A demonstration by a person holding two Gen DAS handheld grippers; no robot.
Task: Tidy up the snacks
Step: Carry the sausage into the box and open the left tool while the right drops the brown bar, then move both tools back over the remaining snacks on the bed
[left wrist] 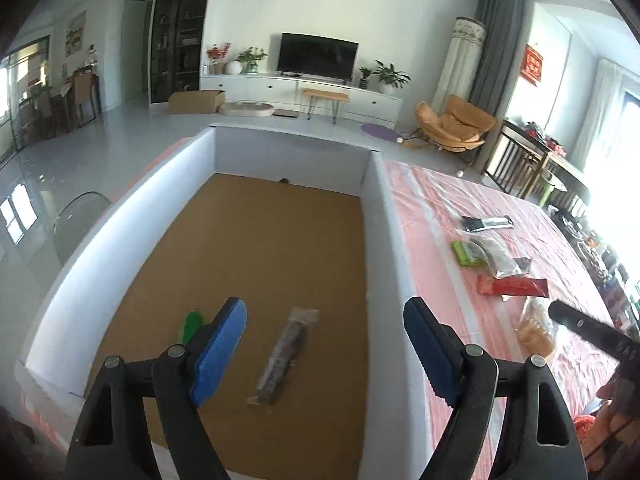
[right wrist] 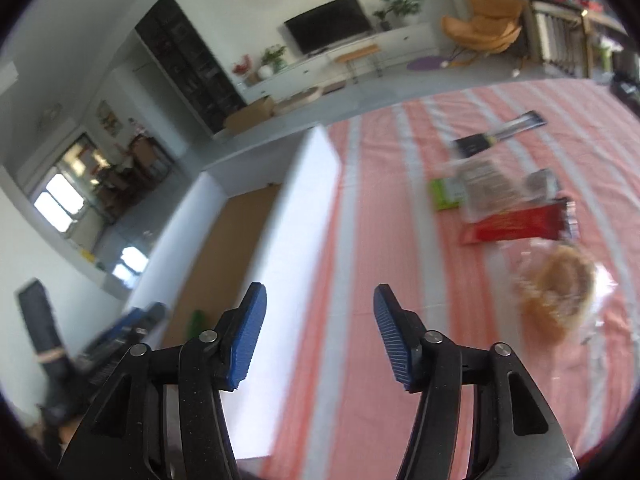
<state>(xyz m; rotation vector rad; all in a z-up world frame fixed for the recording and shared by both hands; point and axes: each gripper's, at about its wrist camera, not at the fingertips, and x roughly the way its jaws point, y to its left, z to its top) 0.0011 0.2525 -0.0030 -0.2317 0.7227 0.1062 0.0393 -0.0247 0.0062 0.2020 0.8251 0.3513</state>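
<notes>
Where the pink striped cloth (left wrist: 480,216) covers the table, a living room with a television (left wrist: 317,55) lies beyond. On the left, a white-walled box (left wrist: 120,232) holds a clear snack packet (left wrist: 286,354) and a green packet (left wrist: 192,322) on its brown floor. More snacks (left wrist: 500,264) lie right of it. Left gripper (left wrist: 324,344) is released over the box; right gripper (right wrist: 320,330) is released, empty, above the cloth.

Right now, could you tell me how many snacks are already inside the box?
2. A long clear packet lies on the box floor near the front; a green one lies to its left, partly hidden behind a gripper finger. More may be hidden.
</notes>
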